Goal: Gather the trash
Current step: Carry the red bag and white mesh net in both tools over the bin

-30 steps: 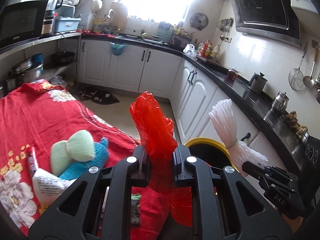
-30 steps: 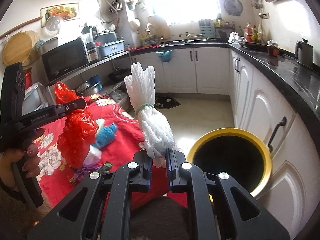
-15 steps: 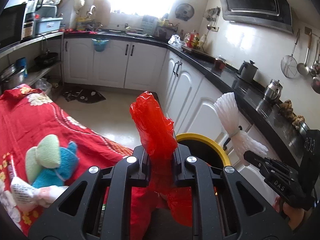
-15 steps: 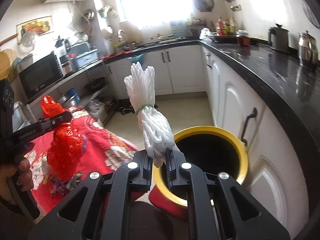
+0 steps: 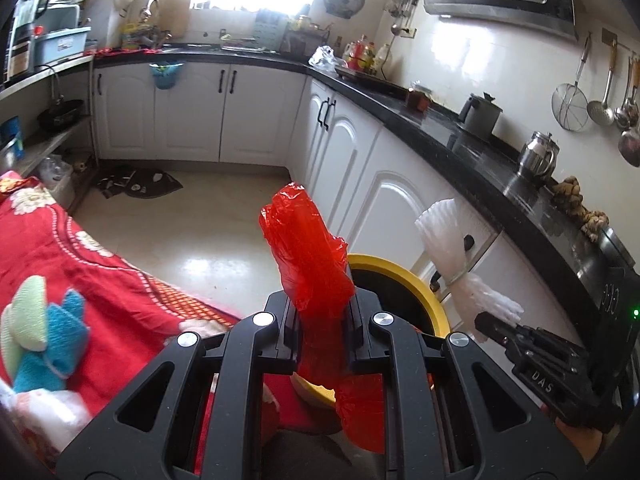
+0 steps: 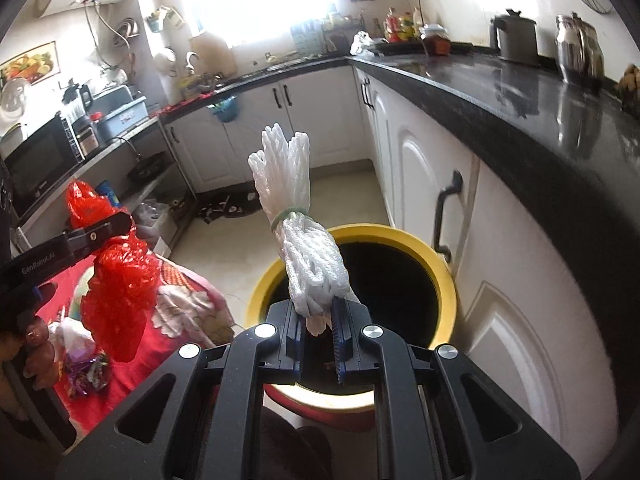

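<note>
two tongs are in use, each pinching one piece of trash.

left wrist view: the left tongs point(image 5: 320, 320) are pressed together on a crumpled red plastic bag point(image 5: 308, 252), which stands up above the tips and also hangs down below them. directly beyond the tips, partly hidden by the bag, is the yellow-rimmed bin point(image 5: 400, 276) with a dark interior. to the right of the left tongs, the right tongs point(image 5: 486, 322) hold a white foam net bundle point(image 5: 452, 248) upright, just beside the bin rim. to the left of the tongs lies a red flowered cloth point(image 5: 80, 248) carrying a green and blue plush toy point(image 5: 44, 328). a black tabletop point(image 5: 460, 140) runs along the right above white cabinets.

right wrist view: the right tongs point(image 6: 318, 324) are pinching the lower end of the white foam net bundle point(image 6: 296, 216), tied at mid-length by a green band point(image 6: 288, 214). the bin point(image 6: 436, 268) opening lies immediately beyond and below the tips. to the left, the left tongs point(image 6: 120, 222) grip the red plastic bag point(image 6: 116, 284) above the red cloth point(image 6: 120, 384), well short of the bin rim. a hand point(image 6: 36, 344) grips the left handle.
</note>
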Demonstrator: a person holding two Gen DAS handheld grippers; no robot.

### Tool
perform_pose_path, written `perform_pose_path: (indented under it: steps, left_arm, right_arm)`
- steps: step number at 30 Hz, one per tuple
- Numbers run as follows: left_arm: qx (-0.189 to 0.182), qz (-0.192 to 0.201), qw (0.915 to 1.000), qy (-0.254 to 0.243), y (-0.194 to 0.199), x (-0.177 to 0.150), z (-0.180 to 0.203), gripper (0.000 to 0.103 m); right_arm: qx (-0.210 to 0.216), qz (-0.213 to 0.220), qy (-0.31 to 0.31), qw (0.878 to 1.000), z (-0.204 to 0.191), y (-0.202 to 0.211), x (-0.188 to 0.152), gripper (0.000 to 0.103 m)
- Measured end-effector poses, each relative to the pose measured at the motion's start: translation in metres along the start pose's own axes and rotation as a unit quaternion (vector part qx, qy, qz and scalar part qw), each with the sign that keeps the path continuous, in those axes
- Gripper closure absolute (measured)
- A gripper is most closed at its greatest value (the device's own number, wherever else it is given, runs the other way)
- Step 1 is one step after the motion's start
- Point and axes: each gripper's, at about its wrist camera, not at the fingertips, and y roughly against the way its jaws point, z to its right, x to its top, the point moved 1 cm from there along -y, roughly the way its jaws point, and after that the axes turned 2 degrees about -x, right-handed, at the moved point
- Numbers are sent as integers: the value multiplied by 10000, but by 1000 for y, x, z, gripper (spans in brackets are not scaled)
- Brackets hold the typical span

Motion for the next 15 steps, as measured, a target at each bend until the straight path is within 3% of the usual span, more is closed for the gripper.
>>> perform_pose_path:
  steps: [15]
  left_arm:
    - [42, -432, 9987, -265, -68, -11, 19, 92]
  right_arm:
    - [-407, -627, -164, 9971, 20, -45, -28, 88]
